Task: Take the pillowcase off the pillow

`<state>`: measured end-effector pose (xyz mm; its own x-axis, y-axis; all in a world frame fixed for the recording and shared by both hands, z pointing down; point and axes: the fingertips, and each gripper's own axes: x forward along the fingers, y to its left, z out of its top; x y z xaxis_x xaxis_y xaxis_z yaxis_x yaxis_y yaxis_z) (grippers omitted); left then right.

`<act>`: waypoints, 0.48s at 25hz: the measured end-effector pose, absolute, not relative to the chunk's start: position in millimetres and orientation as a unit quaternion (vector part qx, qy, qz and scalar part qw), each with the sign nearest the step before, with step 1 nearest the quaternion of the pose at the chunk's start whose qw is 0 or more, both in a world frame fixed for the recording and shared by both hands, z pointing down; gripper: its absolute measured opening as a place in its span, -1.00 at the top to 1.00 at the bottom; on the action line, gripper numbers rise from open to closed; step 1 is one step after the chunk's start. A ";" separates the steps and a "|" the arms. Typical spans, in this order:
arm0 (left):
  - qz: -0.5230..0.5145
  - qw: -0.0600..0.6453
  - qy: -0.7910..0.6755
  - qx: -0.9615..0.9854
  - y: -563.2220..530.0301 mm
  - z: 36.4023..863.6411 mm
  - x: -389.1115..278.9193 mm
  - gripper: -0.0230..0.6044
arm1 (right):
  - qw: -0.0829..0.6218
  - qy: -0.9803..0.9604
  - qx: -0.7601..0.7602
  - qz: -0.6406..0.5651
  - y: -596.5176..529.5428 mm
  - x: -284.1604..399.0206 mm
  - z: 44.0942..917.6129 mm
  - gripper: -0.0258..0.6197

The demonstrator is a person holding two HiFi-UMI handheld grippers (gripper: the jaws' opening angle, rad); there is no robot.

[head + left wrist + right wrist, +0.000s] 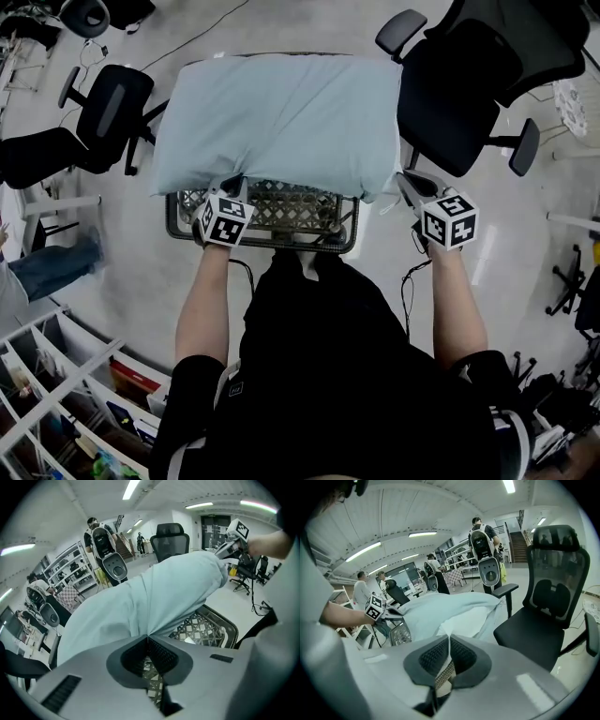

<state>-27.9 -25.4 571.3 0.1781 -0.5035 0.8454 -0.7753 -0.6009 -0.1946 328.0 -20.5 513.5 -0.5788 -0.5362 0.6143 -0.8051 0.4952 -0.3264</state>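
Note:
A pillow in a pale blue pillowcase (281, 117) lies across a dark lattice basket (281, 242). My left gripper (230, 185) is at the pillow's near left edge, and in the left gripper view (148, 638) its jaws are shut on a pinch of the blue pillowcase (140, 602). My right gripper (401, 178) is at the near right corner, where the case is open. There the white pillow (465, 618) shows inside the blue case (436, 606). In the right gripper view the right gripper (449, 637) is shut on a strip of that white fabric.
A black office chair (478, 75) stands close at the pillow's right, another (108, 108) at its left. White shelving (56, 394) is at the lower left and a seated person's legs (52, 267) at the left edge. People with gear stand in the background (483, 557).

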 end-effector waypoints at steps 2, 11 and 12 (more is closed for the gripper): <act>0.474 0.153 -0.416 0.761 -25.2 568.8 -27.2 0.90 | 0.222 -0.831 0.404 0.310 -20.7 325.9 514.4 0.87; 0.369 0.071 -0.270 0.887 -8.4 510.8 171.1 0.34 | 0.233 -0.838 0.398 0.293 -6.0 283.0 497.8 0.87; 0.371 0.068 -0.260 0.889 -8.5 513.5 183.4 0.34 | 0.234 -0.837 0.399 0.292 -2.5 280.1 496.6 0.87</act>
<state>183.4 -8.5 513.5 0.5893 -0.4115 0.6952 -0.5118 -0.8560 -0.0729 280.1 -2.5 496.6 -0.5731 -0.5306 0.6246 -0.8041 0.5113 -0.3034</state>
